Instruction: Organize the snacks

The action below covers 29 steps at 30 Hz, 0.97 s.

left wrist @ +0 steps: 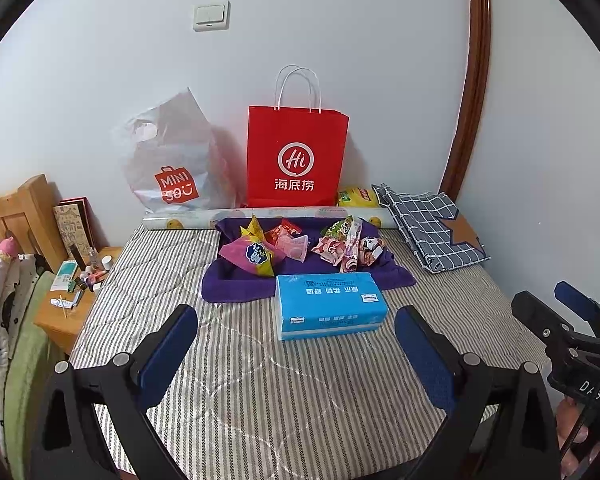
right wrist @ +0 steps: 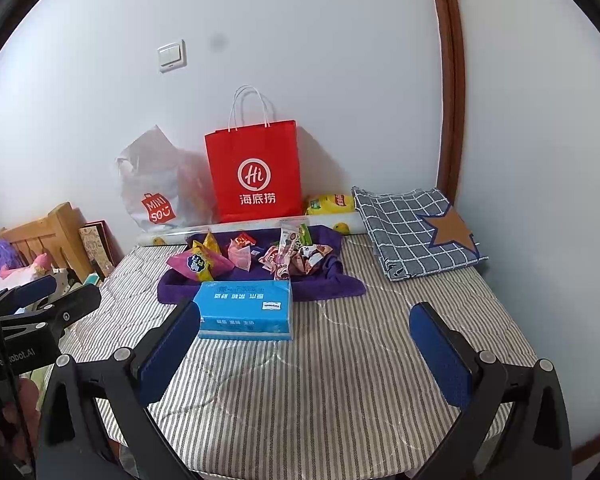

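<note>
- My left gripper (left wrist: 296, 344) and right gripper (right wrist: 304, 344): jaws wide apart, nothing held.
- Snacks (left wrist: 296, 246) lie on purple towel (left wrist: 236, 284), straight ahead beyond tissue box (left wrist: 328, 304).
- Neither hand looks clearly nearer.

yellow packet (left wrist: 358, 197) half hidden behind red bag (left wrist: 298, 156); bedside clutter (left wrist: 80, 280) too small.

A blue tissue box (left wrist: 330, 306) lies on the striped mattress (left wrist: 260, 380), a checked cloth (left wrist: 432, 228) behind.
</note>
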Tool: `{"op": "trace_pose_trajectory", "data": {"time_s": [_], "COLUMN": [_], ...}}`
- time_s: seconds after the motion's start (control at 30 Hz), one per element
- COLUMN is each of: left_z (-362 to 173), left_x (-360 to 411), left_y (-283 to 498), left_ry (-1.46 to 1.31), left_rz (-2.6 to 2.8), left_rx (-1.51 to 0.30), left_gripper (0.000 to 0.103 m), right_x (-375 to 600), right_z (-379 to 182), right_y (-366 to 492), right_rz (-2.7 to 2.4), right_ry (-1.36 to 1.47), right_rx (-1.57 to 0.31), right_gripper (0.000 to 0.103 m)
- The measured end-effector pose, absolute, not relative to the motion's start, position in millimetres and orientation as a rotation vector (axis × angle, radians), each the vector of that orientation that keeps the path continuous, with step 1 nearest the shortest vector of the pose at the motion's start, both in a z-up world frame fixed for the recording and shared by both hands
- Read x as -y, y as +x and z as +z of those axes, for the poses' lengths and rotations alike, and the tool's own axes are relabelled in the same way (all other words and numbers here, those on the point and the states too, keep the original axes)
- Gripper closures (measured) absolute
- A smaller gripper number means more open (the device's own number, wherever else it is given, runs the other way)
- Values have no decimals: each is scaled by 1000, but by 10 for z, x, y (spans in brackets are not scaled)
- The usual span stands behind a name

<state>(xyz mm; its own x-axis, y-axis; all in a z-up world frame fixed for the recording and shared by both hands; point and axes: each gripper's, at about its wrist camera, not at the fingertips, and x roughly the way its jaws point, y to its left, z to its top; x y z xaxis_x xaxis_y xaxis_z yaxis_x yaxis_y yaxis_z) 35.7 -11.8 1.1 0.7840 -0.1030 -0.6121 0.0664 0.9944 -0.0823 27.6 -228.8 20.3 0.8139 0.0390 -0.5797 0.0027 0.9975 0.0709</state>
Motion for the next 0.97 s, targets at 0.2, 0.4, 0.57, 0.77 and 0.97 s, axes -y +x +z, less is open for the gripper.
{"op": "trace_pose_trajectory", "data": {"time_s": [0.2, 0.4, 0.57, 0.77, 0.97], "left_z": [-5, -16, -17, -17, -14], "left_x": [125, 107, 109, 109, 102], "left_y": [349, 347, 346, 346, 334], "left_ry": [-59, -59, -60, -60, -60], "left_rz": [-91, -89, -89, -88, -85], "left_rx": [-666, -665, -665, -665, -656], "left_gripper": [3, 3, 3, 3, 3], "right_x": [2294, 2284, 2282, 2274, 2262], "right_z": [201, 204, 209, 240, 250], "right_y": [270, 273, 267, 265, 257], "right_rz": [21, 20, 23, 27, 32], "right_ry": [71, 74, 74, 76, 77], "right_rx": [-620, -619, -616, -610, -606], "right_gripper": [0, 0, 0, 0, 0]}}
